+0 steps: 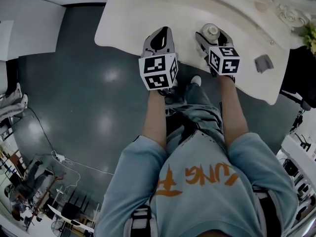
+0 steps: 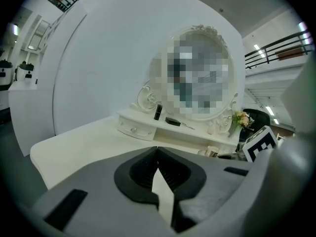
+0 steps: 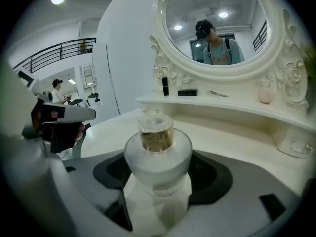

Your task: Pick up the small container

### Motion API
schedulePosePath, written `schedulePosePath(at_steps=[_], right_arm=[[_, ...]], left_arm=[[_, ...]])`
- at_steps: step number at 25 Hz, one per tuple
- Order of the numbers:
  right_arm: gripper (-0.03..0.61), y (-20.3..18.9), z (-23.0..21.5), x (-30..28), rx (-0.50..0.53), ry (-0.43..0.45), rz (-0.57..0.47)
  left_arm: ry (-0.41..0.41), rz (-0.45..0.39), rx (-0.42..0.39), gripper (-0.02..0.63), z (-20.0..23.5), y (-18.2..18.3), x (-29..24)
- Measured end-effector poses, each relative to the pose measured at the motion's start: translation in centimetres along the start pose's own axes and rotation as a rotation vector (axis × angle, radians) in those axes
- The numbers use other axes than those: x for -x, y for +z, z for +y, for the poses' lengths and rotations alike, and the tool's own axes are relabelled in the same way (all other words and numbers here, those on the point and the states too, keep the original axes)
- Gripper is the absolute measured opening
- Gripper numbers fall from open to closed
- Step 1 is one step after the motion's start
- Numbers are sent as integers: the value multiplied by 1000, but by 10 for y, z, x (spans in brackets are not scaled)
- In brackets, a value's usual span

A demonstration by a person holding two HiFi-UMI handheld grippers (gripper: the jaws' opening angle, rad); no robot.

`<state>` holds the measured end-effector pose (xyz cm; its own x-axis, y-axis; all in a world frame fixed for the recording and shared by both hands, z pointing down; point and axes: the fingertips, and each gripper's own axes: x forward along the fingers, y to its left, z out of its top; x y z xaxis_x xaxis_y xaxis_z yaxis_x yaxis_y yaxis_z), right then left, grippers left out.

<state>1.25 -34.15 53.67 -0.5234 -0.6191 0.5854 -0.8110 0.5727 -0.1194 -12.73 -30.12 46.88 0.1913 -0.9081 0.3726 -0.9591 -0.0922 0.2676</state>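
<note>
The small container [image 3: 157, 152] is a frosted round jar with a clear lid and brownish contents. It sits upright between the jaws of my right gripper [image 3: 157, 181], which is shut on its body. In the head view the small container [image 1: 212, 32] shows at the tip of the right gripper [image 1: 210, 38], over the white vanity table [image 1: 128, 19]. My left gripper [image 1: 160, 36] hovers beside it to the left, above the table's front edge. In the left gripper view the left gripper [image 2: 158, 153] is shut with its jaws meeting at the tip and nothing between them.
An oval mirror [image 3: 219, 26] stands at the back of the table above a raised shelf [image 3: 237, 107] with a lipstick [image 3: 165, 86], a black box [image 3: 187, 92] and a pink ball [image 3: 265, 96]. A grey object [image 1: 263, 63] and flowers [image 1: 310, 36] are to the right.
</note>
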Motion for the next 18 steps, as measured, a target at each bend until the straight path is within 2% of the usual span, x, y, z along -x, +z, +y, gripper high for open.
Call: schedulePosePath(at_steps=[5,18], right_arm=[[331,9,-7,28,-14,-33,-53],[331,73,-34,100,22,-130,-230]], left_arm=[[-46,-15,-27,21,-18,9,-4],[-157,-93,-130,21,-69,55,-2]])
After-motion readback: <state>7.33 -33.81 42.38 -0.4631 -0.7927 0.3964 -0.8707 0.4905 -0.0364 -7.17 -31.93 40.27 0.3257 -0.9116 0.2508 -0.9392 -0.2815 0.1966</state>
